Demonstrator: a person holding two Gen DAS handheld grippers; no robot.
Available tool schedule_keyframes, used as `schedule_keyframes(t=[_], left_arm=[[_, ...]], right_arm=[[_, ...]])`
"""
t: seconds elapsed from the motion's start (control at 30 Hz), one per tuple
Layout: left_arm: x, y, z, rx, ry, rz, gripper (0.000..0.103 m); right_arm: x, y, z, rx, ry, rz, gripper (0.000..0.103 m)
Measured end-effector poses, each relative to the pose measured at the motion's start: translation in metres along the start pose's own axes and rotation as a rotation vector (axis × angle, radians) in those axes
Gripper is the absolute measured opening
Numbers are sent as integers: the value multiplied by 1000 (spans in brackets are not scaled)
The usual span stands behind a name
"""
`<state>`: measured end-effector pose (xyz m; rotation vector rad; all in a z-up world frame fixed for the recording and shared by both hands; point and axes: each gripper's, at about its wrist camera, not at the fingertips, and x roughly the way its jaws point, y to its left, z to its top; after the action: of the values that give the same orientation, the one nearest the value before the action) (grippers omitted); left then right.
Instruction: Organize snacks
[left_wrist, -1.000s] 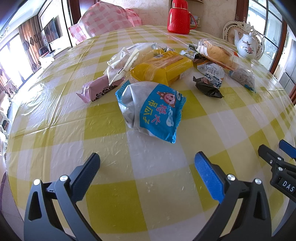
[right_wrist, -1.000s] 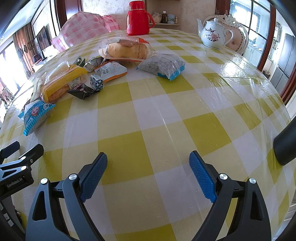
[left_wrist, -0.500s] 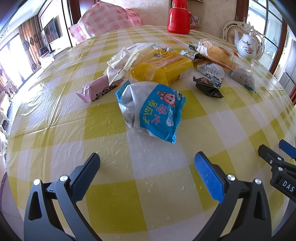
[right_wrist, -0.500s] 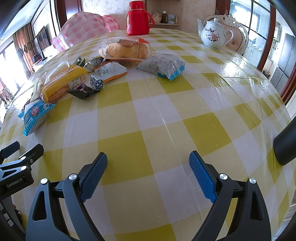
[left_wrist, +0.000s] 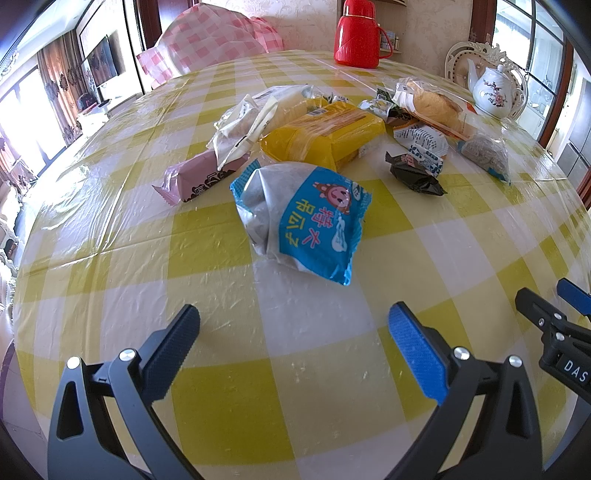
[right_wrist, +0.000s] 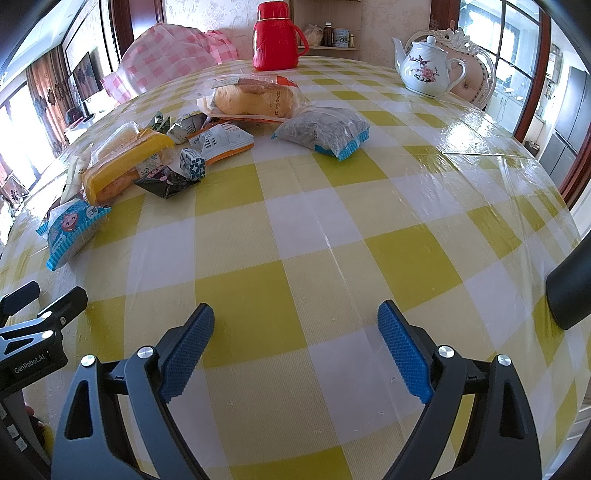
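Note:
Several snack packs lie on a yellow-checked table (left_wrist: 221, 387). A blue-and-silver pack (left_wrist: 301, 218) lies just ahead of my open, empty left gripper (left_wrist: 293, 332); it also shows in the right wrist view (right_wrist: 72, 225). Behind it are a yellow pack (left_wrist: 325, 133), a pink bar (left_wrist: 201, 177), a black wrapper (left_wrist: 415, 173) and a bagged bun (left_wrist: 432, 103). My right gripper (right_wrist: 295, 332) is open and empty over bare cloth, far from the bun (right_wrist: 253, 98) and a grey pack with a blue edge (right_wrist: 325, 131).
A red thermos (right_wrist: 275, 35) and a white teapot (right_wrist: 424, 68) stand at the table's far edge. A pink checked cushion (left_wrist: 210, 40) lies beyond the far left edge. The right gripper's body shows at the right in the left wrist view (left_wrist: 554, 332).

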<state>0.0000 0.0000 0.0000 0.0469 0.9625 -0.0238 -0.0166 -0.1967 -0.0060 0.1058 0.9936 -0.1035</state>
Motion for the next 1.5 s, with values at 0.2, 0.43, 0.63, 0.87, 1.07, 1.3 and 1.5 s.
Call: schedule_keyframes(t=[0.2, 0.43, 0.63, 0.87, 1.07, 1.3, 1.5], left_arm=[[0, 0, 0, 0, 0, 0, 102], [0, 0, 0, 0, 0, 0, 102], [0, 0, 0, 0, 0, 0, 102], [0, 0, 0, 0, 0, 0, 102], [0, 0, 0, 0, 0, 0, 102], [0, 0, 0, -7, 1, 4, 102], [-3, 15, -2, -18, 3, -75, 102]], right_arm=[[0, 0, 0, 0, 0, 0, 87], [0, 0, 0, 0, 0, 0, 87], [0, 0, 0, 0, 0, 0, 87], [0, 0, 0, 0, 0, 0, 87], [0, 0, 0, 0, 0, 0, 87], [0, 1, 0, 0, 0, 0, 87], [1, 1, 0, -24, 0, 18, 87]])
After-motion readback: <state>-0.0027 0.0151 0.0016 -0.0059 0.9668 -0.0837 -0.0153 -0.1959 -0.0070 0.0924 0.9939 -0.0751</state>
